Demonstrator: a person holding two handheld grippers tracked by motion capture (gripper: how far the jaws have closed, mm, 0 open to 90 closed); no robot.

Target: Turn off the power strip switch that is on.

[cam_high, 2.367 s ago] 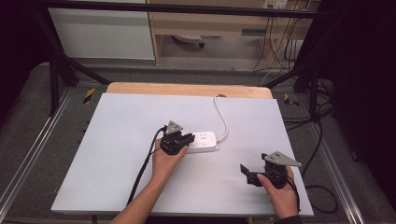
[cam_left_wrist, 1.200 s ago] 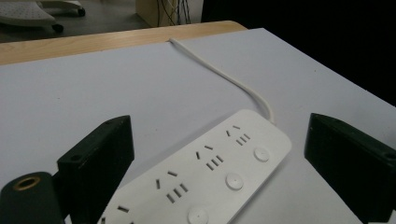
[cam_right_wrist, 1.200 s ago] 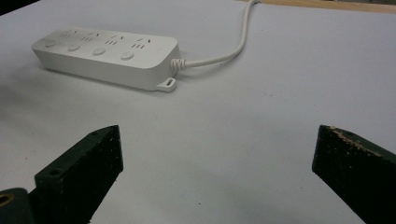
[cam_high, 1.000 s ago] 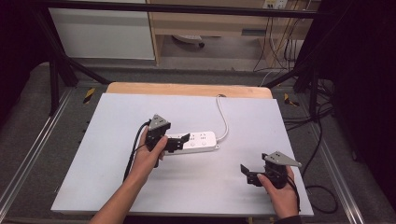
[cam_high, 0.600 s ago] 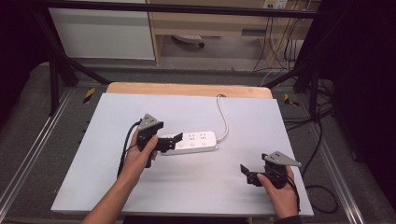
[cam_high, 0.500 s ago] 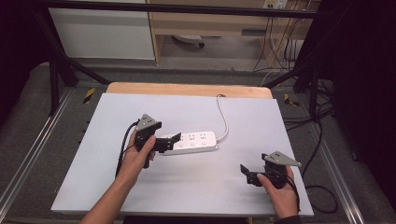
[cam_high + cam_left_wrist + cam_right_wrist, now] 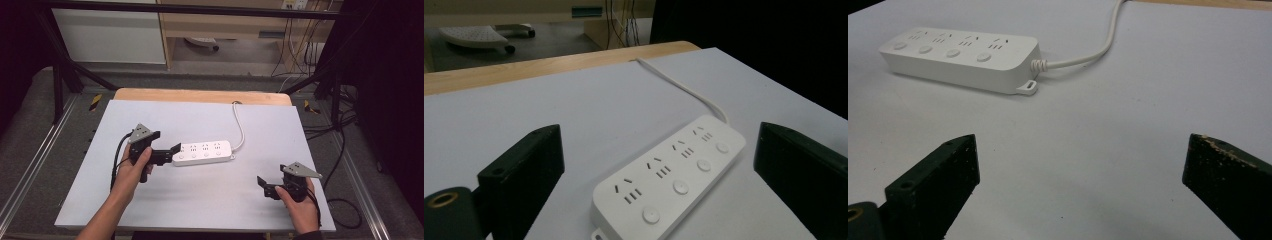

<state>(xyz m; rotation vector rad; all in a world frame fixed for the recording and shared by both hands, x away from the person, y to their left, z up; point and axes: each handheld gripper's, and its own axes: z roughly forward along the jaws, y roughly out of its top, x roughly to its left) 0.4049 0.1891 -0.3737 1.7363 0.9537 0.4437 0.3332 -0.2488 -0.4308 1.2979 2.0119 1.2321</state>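
Note:
A white power strip (image 7: 202, 152) with several sockets and buttons lies flat near the middle of the white tabletop (image 7: 200, 200). Its white cord (image 7: 241, 125) runs back toward the far edge. My left gripper (image 7: 169, 154) stands open just off the strip's left end, pointing along it. In the left gripper view the strip (image 7: 674, 175) lies between and beyond the wide-apart jaws of the left gripper (image 7: 659, 145), untouched. My right gripper (image 7: 265, 186) rests open near the front right. In its own view the right gripper (image 7: 1080, 155) holds nothing, and the strip (image 7: 960, 52) lies farther off.
A wooden strip (image 7: 200, 96) borders the table's far edge. Metal frame rails (image 7: 45, 150) run along both sides. Dark cables (image 7: 345, 150) hang off the right side onto the floor. White cabinets (image 7: 110, 35) stand beyond the table.
My left gripper has slid left from over the power strip to just past its left end, jaws open. The strip and the right gripper have stayed put.

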